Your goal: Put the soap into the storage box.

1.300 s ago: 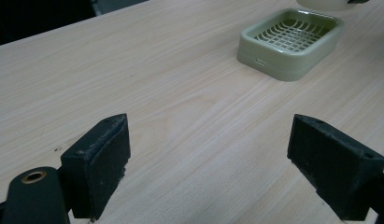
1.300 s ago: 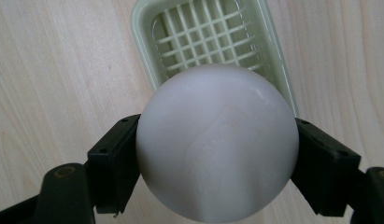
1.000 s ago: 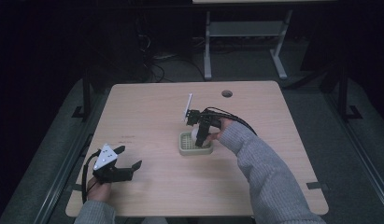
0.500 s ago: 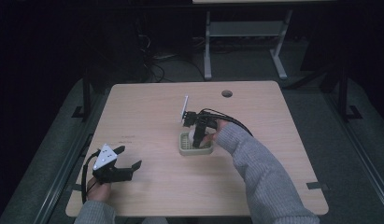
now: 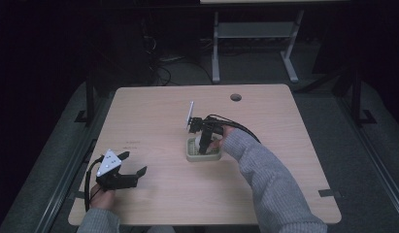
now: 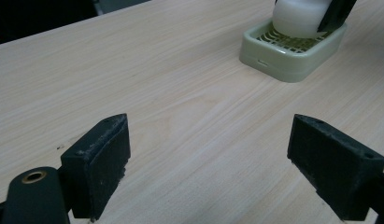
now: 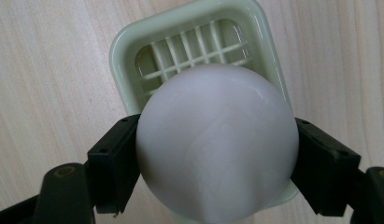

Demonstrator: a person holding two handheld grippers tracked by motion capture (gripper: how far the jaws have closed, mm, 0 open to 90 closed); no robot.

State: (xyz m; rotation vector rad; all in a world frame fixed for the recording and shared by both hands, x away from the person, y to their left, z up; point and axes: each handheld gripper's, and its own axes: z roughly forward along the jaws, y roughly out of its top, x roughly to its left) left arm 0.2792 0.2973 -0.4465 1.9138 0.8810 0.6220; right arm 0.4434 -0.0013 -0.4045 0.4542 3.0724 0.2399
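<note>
Wooden table [image 5: 153, 121]: a pale, wood-grain top that carries every other item; a round cable hole [image 5: 235, 97] lies near its far edge, beyond the soap dish.

Soap dish [image 5: 193, 155]: pale green, rectangular with rounded corners and a slatted grid floor, standing near the middle of the table. All positions below are given relative to this dish.

Right gripper [image 5: 203, 145]: directly above the dish, pointing down into it, held by a hand in a grey knitted sleeve [image 5: 270, 179]. Its jaws are clamped on either side of the soap.

Left gripper [image 5: 131, 170]: well apart from the dish, toward the near-left corner of the table, held low over the bare wood. Its jaws stand wide apart with nothing between them.

Soap [image 7: 216, 140]: a smooth, rounded white bar, gripped between the right jaws, over the dish's grid; the left gripper view shows it low over the slats [image 6: 297, 18], though contact cannot be told.
</note>
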